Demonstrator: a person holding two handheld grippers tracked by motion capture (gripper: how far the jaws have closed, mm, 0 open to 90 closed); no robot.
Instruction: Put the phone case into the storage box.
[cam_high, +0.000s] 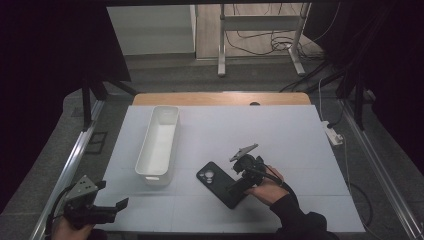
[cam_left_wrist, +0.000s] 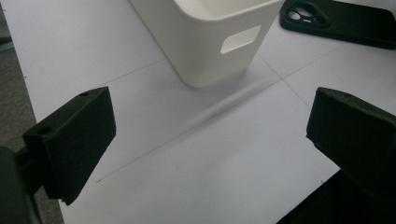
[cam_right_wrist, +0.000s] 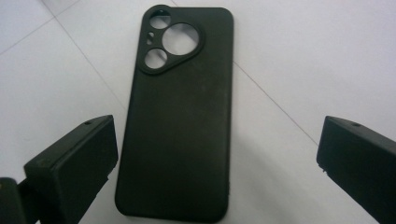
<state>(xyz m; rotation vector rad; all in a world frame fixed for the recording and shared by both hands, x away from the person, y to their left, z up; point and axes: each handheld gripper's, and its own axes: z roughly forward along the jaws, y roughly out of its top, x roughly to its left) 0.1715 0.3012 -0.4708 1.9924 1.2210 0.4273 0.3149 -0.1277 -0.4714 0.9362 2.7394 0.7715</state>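
Note:
A black phone case (cam_high: 216, 180) lies flat on the white table, back up, with its camera cut-outs toward the white bin; it also appears as the phone case (cam_right_wrist: 182, 116) and the phone case (cam_left_wrist: 341, 21). My right gripper (cam_high: 236, 189) hovers open over the case's near end, one jaw on each side of it and neither touching, as in the right gripper (cam_right_wrist: 217, 158) view. Open and holding nothing, my left gripper (cam_high: 114, 209) rests at the table's near left corner. In its own view the left gripper (cam_left_wrist: 210, 140) faces the bin's short end.
A long white bin (cam_high: 159, 142) stands left of centre, lengthwise away from me, and looks empty; its handle slot shows on the bin (cam_left_wrist: 219, 42). The white table cover (cam_high: 280, 135) has bare room at the right and back. A power strip (cam_high: 334, 134) lies on the floor to the right.

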